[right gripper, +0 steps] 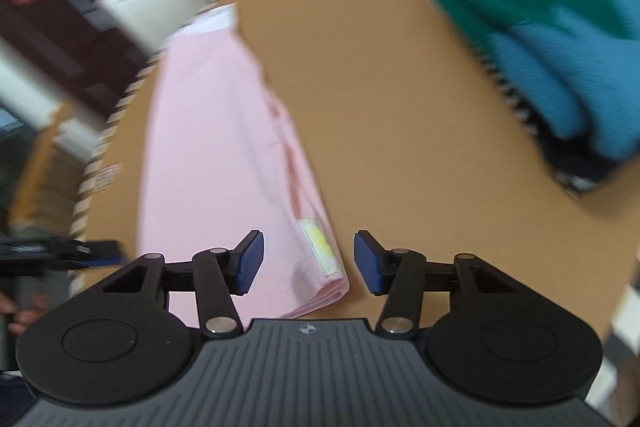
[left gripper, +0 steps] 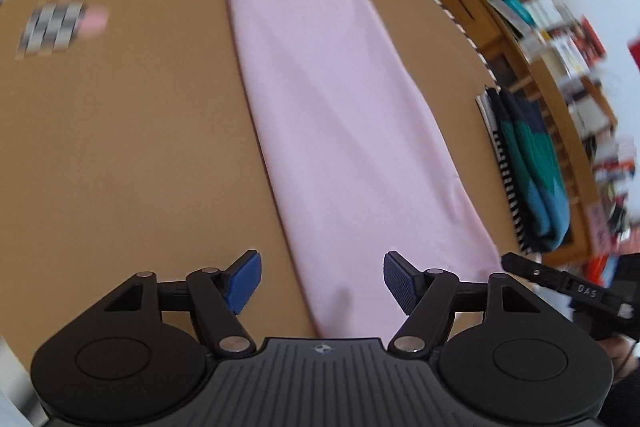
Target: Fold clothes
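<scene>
A pink garment (left gripper: 340,115) lies folded into a long narrow strip on the brown table (left gripper: 120,147). It runs away from me, with a white part at its far end. My left gripper (left gripper: 322,281) is open and empty, just above the strip's near left edge. In the right wrist view the same pink garment (right gripper: 224,163) shows a yellow label near its layered near corner. My right gripper (right gripper: 309,263) is open and empty, its jaws on either side of that corner. The right gripper's finger (left gripper: 560,277) shows at the right edge of the left wrist view.
A stack of folded clothes (left gripper: 532,171), teal, blue and navy over a striped piece, sits at the table's right edge; it also shows in the right wrist view (right gripper: 560,39). A checkered marker (left gripper: 52,27) lies far left on the table. Shelves (left gripper: 560,39) stand beyond.
</scene>
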The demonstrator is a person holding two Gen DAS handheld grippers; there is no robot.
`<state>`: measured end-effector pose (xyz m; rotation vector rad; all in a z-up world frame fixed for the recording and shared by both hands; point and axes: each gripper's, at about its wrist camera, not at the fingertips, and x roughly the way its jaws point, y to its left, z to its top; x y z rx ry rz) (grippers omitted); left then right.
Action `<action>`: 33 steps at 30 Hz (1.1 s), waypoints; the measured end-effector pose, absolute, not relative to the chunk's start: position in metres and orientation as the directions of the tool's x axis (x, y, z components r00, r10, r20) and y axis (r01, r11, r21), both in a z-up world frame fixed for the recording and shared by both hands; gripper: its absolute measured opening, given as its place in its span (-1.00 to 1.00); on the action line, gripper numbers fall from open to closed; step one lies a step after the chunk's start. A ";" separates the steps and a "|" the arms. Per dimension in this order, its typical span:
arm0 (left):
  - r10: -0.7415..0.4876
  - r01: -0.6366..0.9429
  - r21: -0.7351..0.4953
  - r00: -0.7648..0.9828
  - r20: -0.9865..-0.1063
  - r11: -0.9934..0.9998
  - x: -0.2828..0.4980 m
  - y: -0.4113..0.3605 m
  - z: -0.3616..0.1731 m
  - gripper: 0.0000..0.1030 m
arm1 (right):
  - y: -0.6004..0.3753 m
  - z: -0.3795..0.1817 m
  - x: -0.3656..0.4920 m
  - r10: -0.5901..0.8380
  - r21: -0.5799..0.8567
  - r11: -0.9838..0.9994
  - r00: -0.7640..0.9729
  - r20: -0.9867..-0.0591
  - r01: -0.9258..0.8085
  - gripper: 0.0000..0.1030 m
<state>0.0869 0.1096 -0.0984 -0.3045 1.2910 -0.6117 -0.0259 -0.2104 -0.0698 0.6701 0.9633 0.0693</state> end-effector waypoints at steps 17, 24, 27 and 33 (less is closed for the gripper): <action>-0.713 -0.296 -0.727 0.176 -0.679 0.620 0.022 0.133 -0.138 0.32 | -0.252 -0.110 0.026 0.764 0.826 0.513 0.315 -0.563 0.233 0.12; -0.670 -0.185 -0.684 0.140 -0.729 0.706 0.031 0.120 -0.132 0.06 | -0.249 -0.110 0.029 0.777 0.826 0.517 0.282 -0.562 0.224 0.09; -0.597 -0.122 -0.611 0.130 -0.791 0.783 0.032 0.113 -0.131 -0.84 | -0.249 -0.109 0.026 0.757 0.807 0.555 0.280 -0.591 0.202 -0.20; -0.628 -0.143 -0.645 0.147 -0.764 0.751 0.028 0.116 -0.137 -0.89 | -0.248 -0.110 0.018 0.703 0.760 0.620 0.291 -0.649 0.195 -0.84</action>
